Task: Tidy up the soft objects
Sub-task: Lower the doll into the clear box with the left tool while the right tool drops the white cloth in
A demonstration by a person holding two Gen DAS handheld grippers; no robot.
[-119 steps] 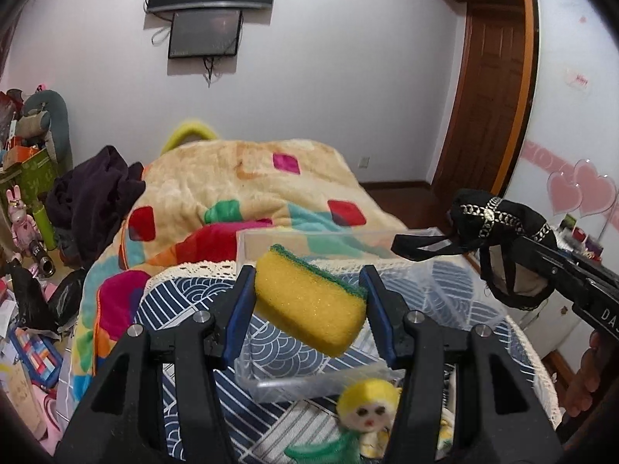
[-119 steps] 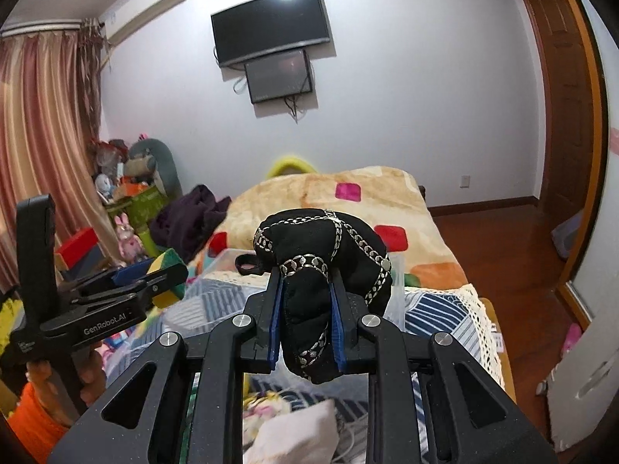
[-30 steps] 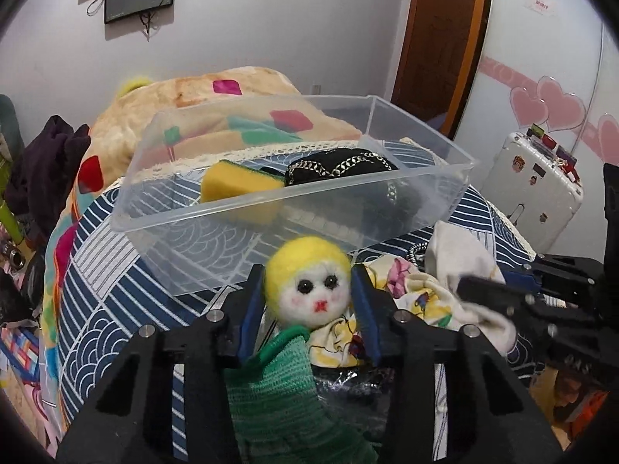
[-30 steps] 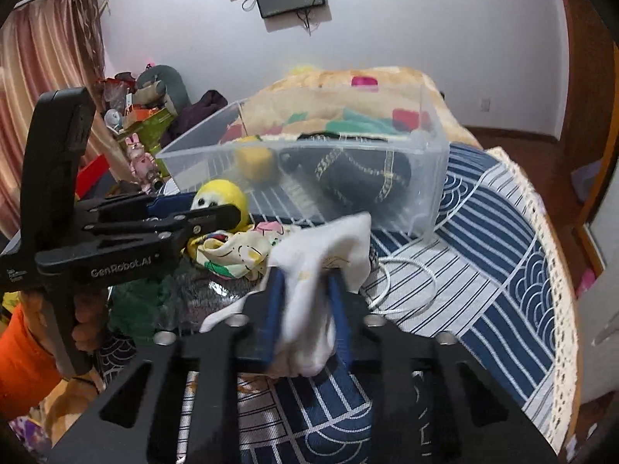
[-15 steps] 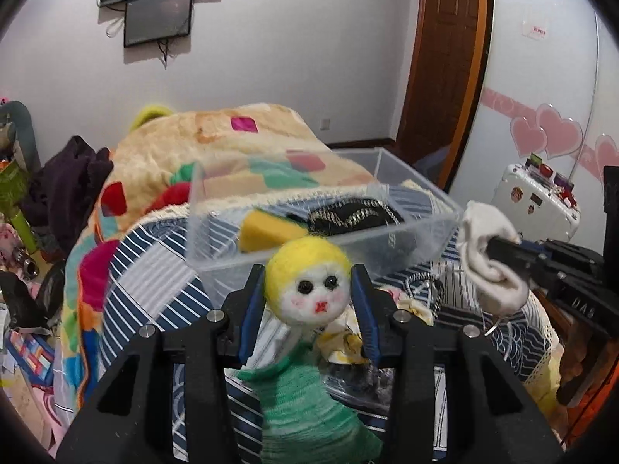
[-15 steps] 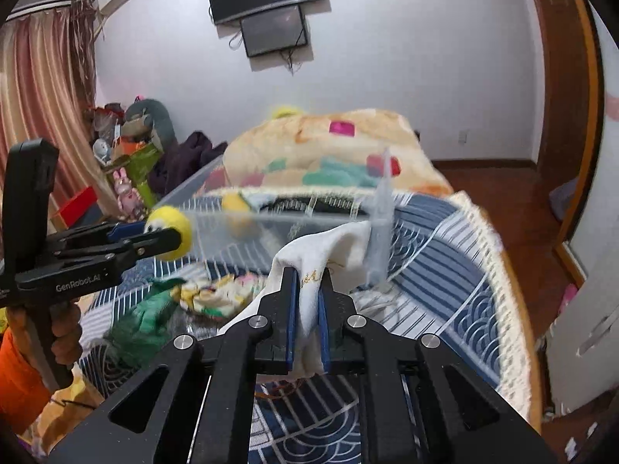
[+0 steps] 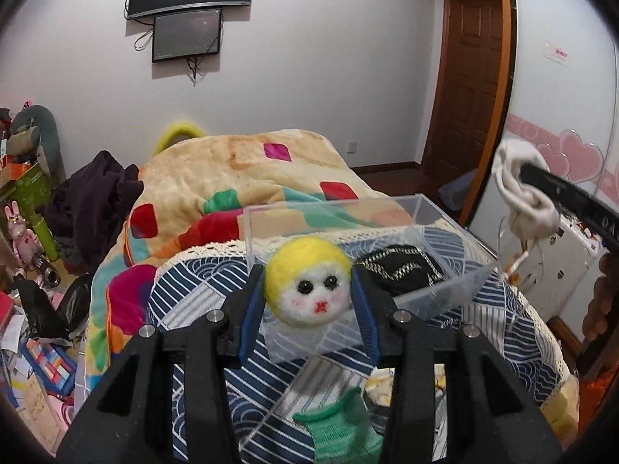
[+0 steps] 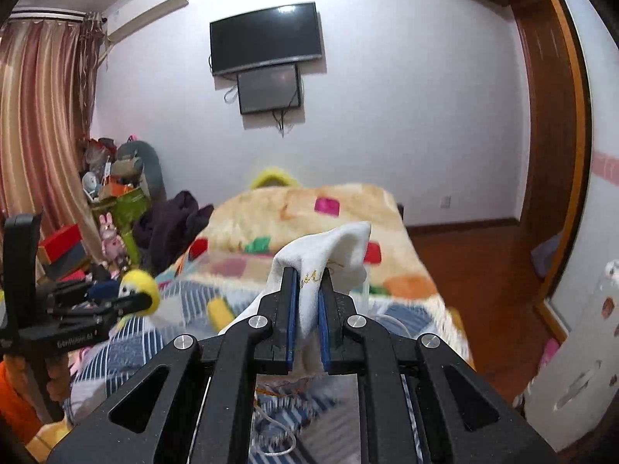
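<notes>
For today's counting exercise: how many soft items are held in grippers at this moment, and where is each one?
2. The yellow-haired doll is clamped in the left gripper, in front of the clear bin. The white cloth is clamped in the right gripper, raised above the table.

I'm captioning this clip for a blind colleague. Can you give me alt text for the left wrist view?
The left gripper is shut on a felt doll with yellow hair, held above a clear plastic box on a blue patterned cloth. A black chain bag lies in the box; at right, the right gripper holds up a white cloth.
</notes>
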